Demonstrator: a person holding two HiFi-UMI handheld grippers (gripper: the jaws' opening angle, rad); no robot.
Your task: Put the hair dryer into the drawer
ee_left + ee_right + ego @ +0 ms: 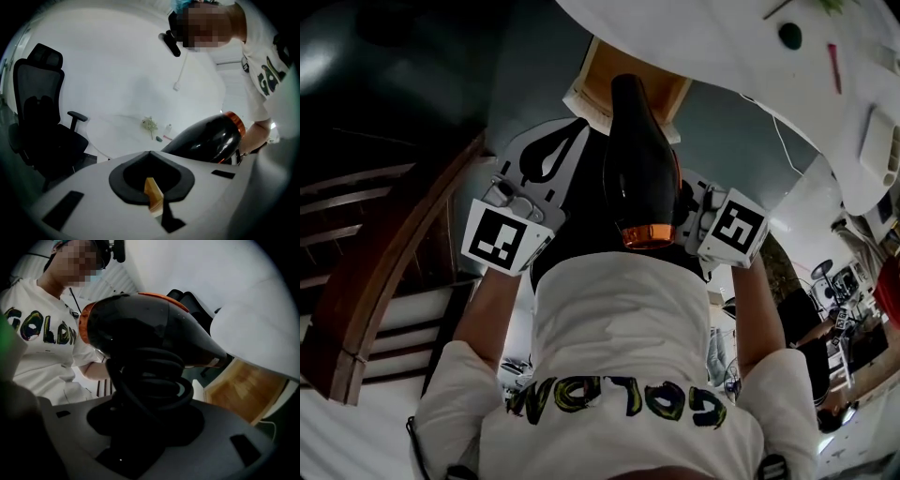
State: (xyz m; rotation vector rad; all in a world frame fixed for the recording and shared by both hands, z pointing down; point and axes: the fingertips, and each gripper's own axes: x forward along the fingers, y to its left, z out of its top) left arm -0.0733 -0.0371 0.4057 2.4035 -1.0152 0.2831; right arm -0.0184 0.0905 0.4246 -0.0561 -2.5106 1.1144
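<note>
hair dryer (pixel 639 159), black and glossy with an orange ring at its back end, is held up in the air in front of the person's chest. its narrow nose points away from the person, toward the open drawer. the big white round table (pixel 722 37) curves over the top of the head view. the white shirt (pixel 619 347) with coloured lettering fills the bottom. a black office chair (pixel 42 117) stands beside the table in the left gripper view. the wooden drawer (pixel 600 80) is pulled out beneath the table's edge, its pale bottom bare where it shows, and the dryer's nose overlaps its opening. the right gripper (pixel 140 423) has its jaws clamped on the dryer's handle, which is wrapped in the coiled black cord (pixel 150 380). the left gripper (pixel 150 176) hangs just beside the dryer with its jaws drawn together at the tip and nothing in them. a small green thing (pixel 789 36) and a pink stick (pixel 833 67) lie on the table.
</note>
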